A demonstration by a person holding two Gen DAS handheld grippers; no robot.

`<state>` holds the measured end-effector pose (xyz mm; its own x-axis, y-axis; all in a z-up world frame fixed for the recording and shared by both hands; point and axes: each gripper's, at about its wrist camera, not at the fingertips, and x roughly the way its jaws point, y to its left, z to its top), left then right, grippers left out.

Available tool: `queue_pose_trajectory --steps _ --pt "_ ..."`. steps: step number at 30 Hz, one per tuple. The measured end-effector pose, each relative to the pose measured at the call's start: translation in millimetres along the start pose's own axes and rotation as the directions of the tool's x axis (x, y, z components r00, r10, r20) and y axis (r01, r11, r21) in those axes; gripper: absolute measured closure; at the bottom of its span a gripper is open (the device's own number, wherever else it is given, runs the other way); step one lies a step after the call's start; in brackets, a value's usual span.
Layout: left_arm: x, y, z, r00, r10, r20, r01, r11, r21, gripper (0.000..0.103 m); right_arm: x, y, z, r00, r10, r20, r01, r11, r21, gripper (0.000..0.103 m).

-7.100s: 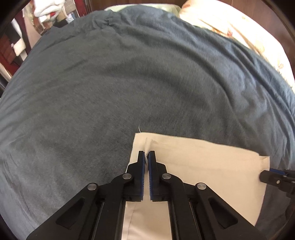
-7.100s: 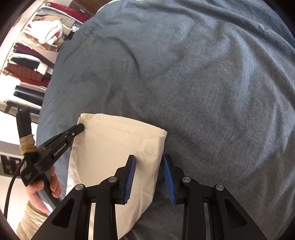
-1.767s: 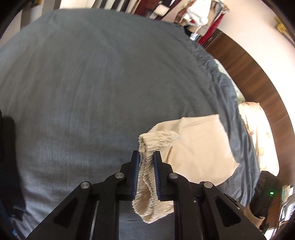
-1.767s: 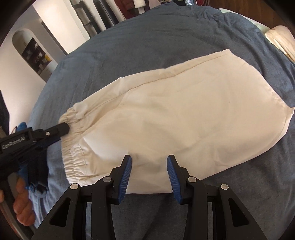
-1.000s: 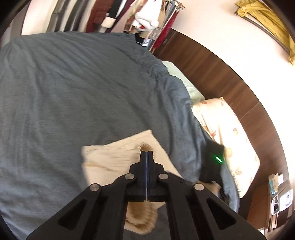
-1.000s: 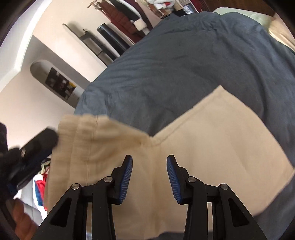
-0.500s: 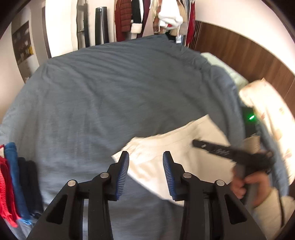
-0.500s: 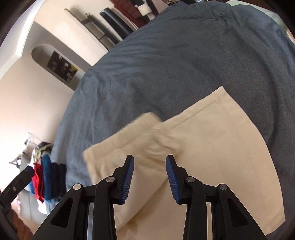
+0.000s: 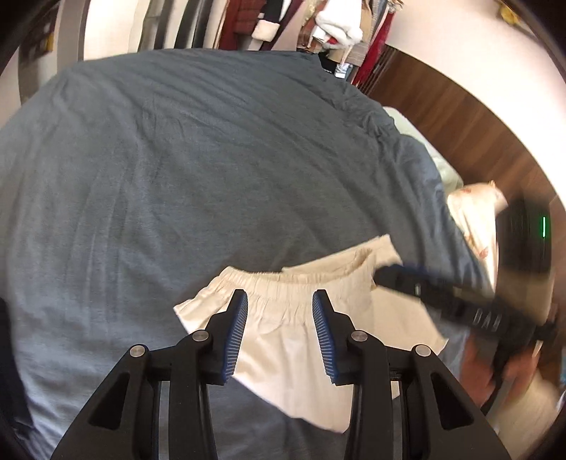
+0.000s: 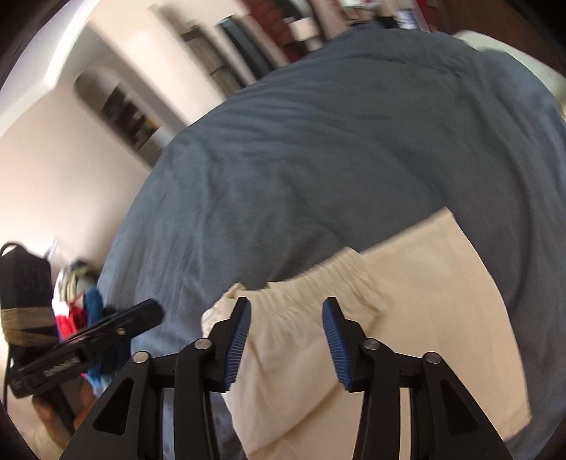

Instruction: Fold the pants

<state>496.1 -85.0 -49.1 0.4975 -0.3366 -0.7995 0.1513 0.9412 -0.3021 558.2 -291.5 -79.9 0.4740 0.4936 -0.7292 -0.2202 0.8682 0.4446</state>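
The cream pants (image 9: 300, 318) lie folded on the grey-blue bed cover (image 9: 177, 159), with the gathered waistband on top toward the far edge. My left gripper (image 9: 279, 308) is open and empty just above the waistband. My right gripper (image 10: 286, 311) is open and empty above the same pants (image 10: 406, 318); it also shows in the left wrist view (image 9: 392, 277) at the pants' right end. The left gripper shows in the right wrist view (image 10: 148, 315), off to the left of the pants.
A headboard of dark wood (image 9: 460, 116) and a patterned pillow (image 9: 470, 212) lie to the right. Clothes hang on a rack (image 9: 318, 24) beyond the bed. A pile of red and blue clothes (image 10: 85, 311) sits past the bed's left side.
My left gripper let go of the waistband, which now lies folded over onto the pants. Both grippers have pulled back a little and stay open.
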Motion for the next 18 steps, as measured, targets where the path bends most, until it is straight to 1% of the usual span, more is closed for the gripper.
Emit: queue_pose_trajectory --steps 2,3,5,6,7,8,10,11,12,14,17,18 --pt "1.6 -1.9 -4.2 0.999 0.024 -0.025 -0.024 1.000 0.019 0.065 8.5 12.3 18.0 0.996 0.033 -0.080 -0.041 0.993 -0.112 0.053" --pt "2.8 -3.0 -6.2 0.999 0.037 -0.033 -0.036 0.999 0.032 0.065 12.9 20.0 28.9 0.990 0.049 -0.132 -0.072 0.982 -0.176 0.053" --pt "4.7 -2.9 -8.5 0.998 0.053 -0.037 -0.051 0.998 0.044 0.065 22.8 35.0 48.3 0.972 0.064 -0.228 -0.130 0.948 -0.292 0.053" --pt "4.4 -1.0 -9.7 0.998 0.053 -0.039 -0.051 0.998 0.044 0.065 29.0 40.9 55.4 0.958 0.067 -0.278 -0.163 0.928 -0.336 0.053" --pt "5.5 0.0 -10.4 0.998 0.049 -0.043 -0.047 0.998 0.039 0.065 41.5 48.2 63.3 0.928 0.063 -0.367 -0.213 0.899 -0.384 0.053" --pt "5.6 2.1 -10.9 0.998 0.038 -0.043 -0.037 0.999 0.024 0.065 50.0 52.1 64.7 0.906 0.041 -0.422 -0.234 0.879 -0.416 0.053" --pt "5.8 6.6 -11.1 0.999 0.023 -0.045 -0.023 1.000 -0.003 0.065 70.7 60.7 66.6 0.869 -0.043 -0.493 -0.242 0.832 -0.499 0.053" --pt "5.8 9.0 -11.0 0.999 0.016 -0.047 -0.016 1.000 -0.012 0.065 79.3 64.4 66.6 0.845 -0.064 -0.531 -0.266 0.811 -0.521 0.053" --pt "6.5 11.4 -10.8 0.999 0.006 -0.049 -0.007 1.000 -0.022 0.065 88.3 66.9 66.9 0.820 -0.072 -0.568 -0.292 0.801 -0.523 0.053" --pt "7.8 14.2 -11.0 0.999 -0.001 -0.053 -0.001 1.000 -0.031 0.065 98.7 70.1 64.2 0.771 -0.058 -0.635 -0.346 0.798 -0.494 0.053" --pt "9.0 16.7 -12.0 0.998 0.001 -0.059 -0.003 1.000 -0.029 0.065 117.8 70.6 62.7 0.731 -0.068 -0.679 -0.367 0.800 -0.475 0.053" --pt "9.4 17.5 -12.1 0.998 0.002 -0.062 -0.004 1.000 -0.030 0.065 121.7 70.9 60.8 0.723 -0.080 -0.686 -0.365 0.799 -0.478 0.053"
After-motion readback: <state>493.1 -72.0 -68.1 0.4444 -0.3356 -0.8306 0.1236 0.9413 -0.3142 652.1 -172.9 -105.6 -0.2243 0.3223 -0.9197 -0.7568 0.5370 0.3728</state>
